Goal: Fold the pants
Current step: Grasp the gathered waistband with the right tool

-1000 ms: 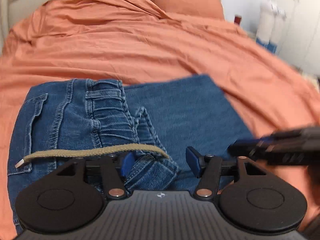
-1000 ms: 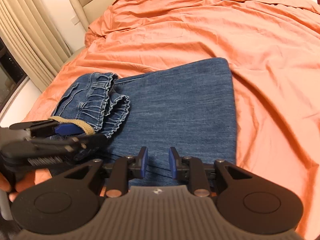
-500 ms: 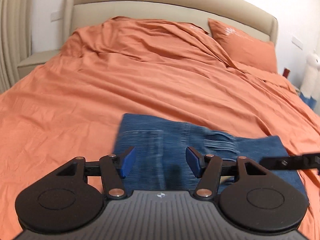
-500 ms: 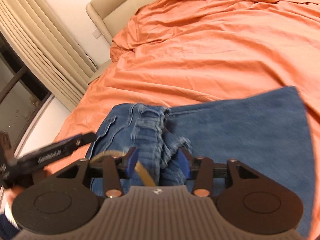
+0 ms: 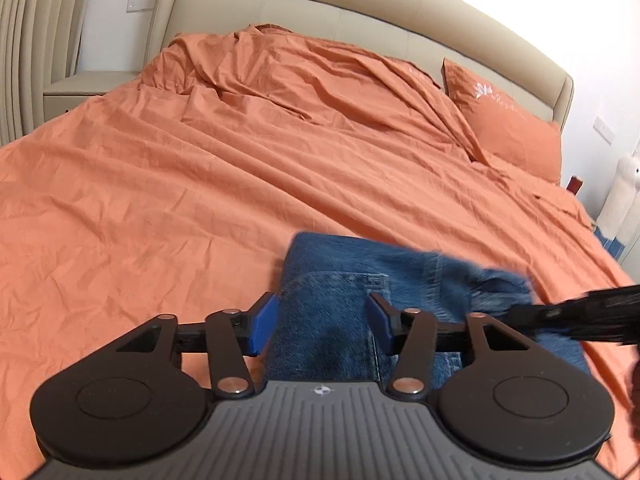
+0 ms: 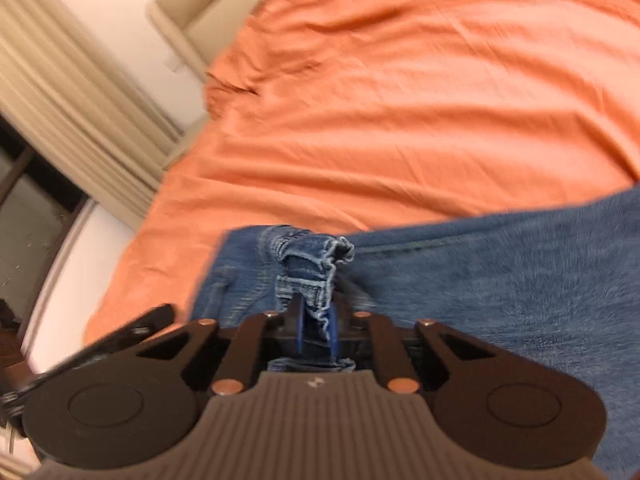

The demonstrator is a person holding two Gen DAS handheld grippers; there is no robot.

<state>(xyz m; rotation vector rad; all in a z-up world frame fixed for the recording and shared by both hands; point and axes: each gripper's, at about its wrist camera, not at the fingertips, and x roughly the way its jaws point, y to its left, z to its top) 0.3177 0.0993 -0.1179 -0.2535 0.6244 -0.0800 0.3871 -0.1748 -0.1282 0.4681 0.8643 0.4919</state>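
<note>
The blue jeans (image 5: 332, 312) lie on the orange bed (image 5: 200, 180). The left tongs (image 5: 322, 322) are spread wide above the jeans and hold nothing. The right tongs (image 6: 315, 330) are pinched tight on a bunched, ruffled bit of the jeans (image 6: 316, 264).

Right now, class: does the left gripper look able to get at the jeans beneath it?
Probably yes. The left gripper is open, with the jeans lying directly past its fingertips on the orange bedspread and nothing between; the right gripper pinches a bunched edge alongside.
</note>
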